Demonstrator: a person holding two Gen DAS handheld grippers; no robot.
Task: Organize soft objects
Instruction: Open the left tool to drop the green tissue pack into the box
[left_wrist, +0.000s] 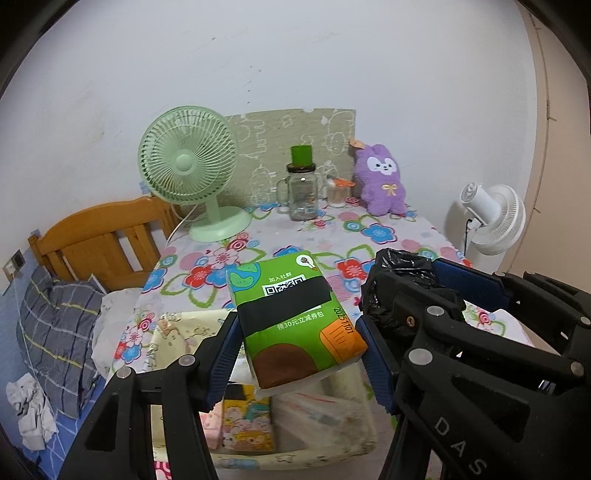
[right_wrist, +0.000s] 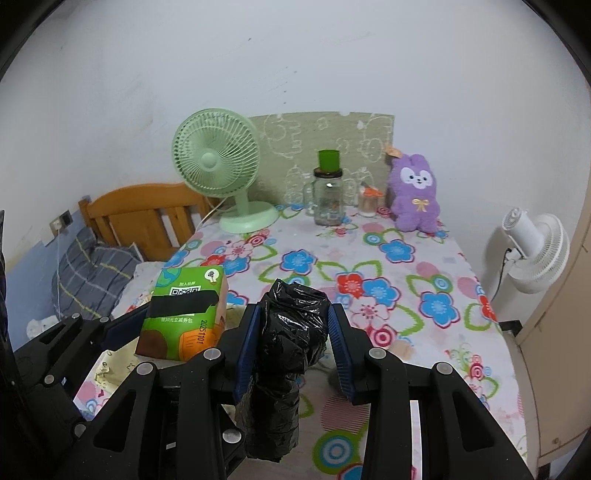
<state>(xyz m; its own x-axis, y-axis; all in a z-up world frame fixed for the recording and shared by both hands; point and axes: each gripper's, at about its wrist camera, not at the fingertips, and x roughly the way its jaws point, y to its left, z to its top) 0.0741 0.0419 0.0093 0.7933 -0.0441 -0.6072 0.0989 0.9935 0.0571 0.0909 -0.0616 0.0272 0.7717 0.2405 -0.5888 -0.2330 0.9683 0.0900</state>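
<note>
Left gripper (left_wrist: 299, 339) pinches a green tissue pack (left_wrist: 295, 317) above the fabric bin (left_wrist: 295, 454); right gripper (right_wrist: 293, 347) clamps a black bag roll (right_wrist: 284, 354). Next, probably, lowering the pack inside.

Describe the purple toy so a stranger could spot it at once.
Start at the table with the flowered cloth and look to its far edge, by the wall. Right of the green fan and the glass jar sits the plush toy, upright. It alone there is fuzzy and purple, with a white face and a small gold bow.
</note>
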